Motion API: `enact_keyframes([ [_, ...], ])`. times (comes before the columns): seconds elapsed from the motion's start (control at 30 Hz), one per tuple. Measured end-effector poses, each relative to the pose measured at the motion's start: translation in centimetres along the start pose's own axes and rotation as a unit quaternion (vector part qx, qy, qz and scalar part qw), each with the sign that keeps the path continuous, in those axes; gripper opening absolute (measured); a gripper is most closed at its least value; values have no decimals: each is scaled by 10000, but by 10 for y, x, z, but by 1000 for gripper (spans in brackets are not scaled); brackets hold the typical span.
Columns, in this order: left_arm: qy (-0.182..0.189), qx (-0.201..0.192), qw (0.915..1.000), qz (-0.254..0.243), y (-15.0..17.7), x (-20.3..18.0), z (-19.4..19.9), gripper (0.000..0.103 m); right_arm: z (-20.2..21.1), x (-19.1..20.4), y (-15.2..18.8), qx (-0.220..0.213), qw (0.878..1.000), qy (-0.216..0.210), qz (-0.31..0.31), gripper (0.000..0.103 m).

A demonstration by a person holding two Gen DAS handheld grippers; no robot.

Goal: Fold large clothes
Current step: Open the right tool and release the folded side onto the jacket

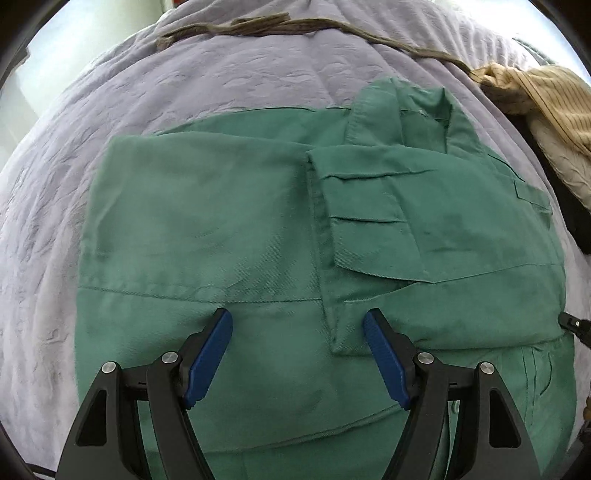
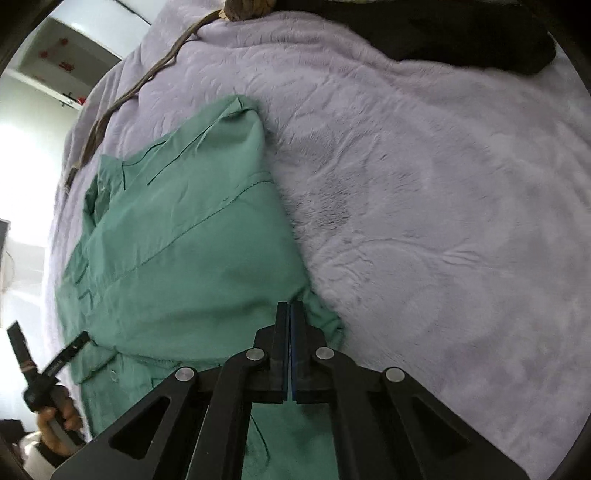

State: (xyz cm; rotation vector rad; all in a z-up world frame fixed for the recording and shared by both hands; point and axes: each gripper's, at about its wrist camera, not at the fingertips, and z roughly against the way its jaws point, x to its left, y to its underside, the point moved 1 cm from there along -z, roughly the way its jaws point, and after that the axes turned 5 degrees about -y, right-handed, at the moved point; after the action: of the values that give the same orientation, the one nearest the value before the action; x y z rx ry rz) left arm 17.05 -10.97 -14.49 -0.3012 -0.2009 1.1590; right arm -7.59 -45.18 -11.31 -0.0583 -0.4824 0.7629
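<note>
Left wrist view: left gripper (image 1: 298, 319) gapes wide above the folded green shirt (image 1: 229, 229) on the lilac blanket (image 1: 221, 85). Right gripper (image 2: 290, 314) is closed, perhaps pinching the shirt's near edge.

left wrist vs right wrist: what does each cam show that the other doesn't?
Left wrist only: the shirt's collar, a striped tan garment at the far right, and the left gripper open above the fabric.
Right wrist only: the right gripper shut at the shirt's edge, a dark garment at the top, and a hand gripping the other tool.
Both: the green shirt on the lilac blanket, plus a brown cord.
</note>
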Motion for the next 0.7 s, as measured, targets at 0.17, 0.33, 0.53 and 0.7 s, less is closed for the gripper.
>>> enact_keyframes([
  [0.17, -307, 220, 9989, 280, 9, 20, 15, 75, 17, 1, 13, 139, 9997, -92, -178, 4],
  [0.33, -410, 389, 9979, 304, 24, 22, 33, 75, 28, 4, 36, 372, 9982, -208, -422, 4],
  [0.53, -419, 618, 9971, 179, 51, 14, 59, 75, 35, 21, 66, 799, 9955, -301, -417, 4],
  [0.7, -430, 777, 9960, 136, 71, -1, 78, 75, 41, 31, 82, 1036, 9932, -338, -409, 31],
])
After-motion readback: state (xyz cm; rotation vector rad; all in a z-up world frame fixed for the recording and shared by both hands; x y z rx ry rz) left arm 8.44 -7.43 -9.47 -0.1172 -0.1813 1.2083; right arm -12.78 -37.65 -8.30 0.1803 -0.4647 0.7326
